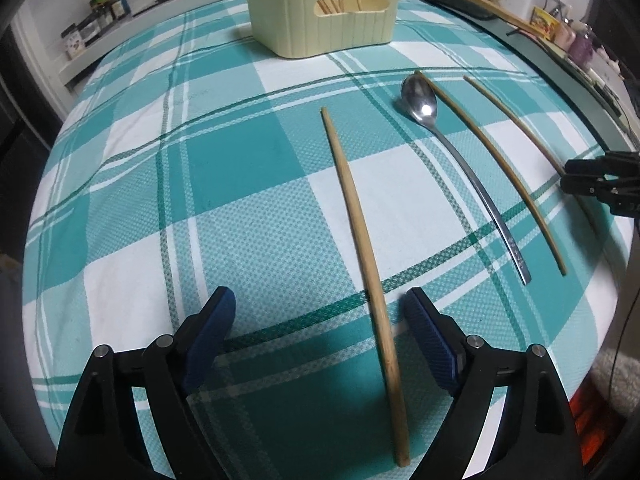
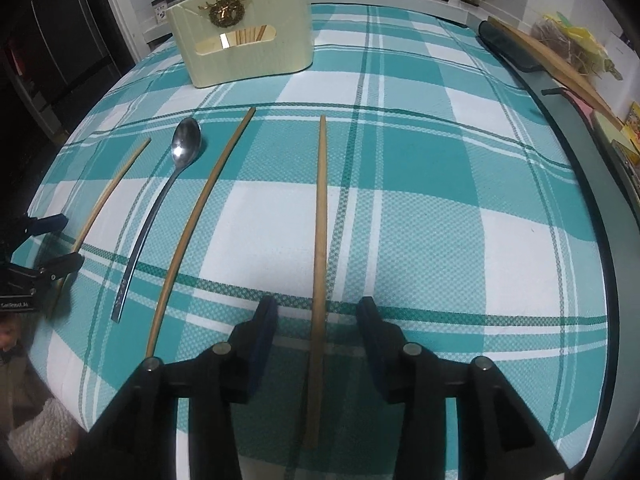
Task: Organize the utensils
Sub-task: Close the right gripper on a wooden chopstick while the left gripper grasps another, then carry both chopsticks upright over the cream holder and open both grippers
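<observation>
While a teal-and-white checked cloth is covering the table in a kitchen with jars on a shelf, four utensils are lying side by side toward its near edge. The left gripper is hanging spread over the leftmost chopstick; the right gripper is straddling, equally wide, the rightmost chopstick. Between them are lying a metal spoon and a third chopstick. Only the right view is showing chopsticks standing (upright) in the cream holder at the far edge.
</observation>
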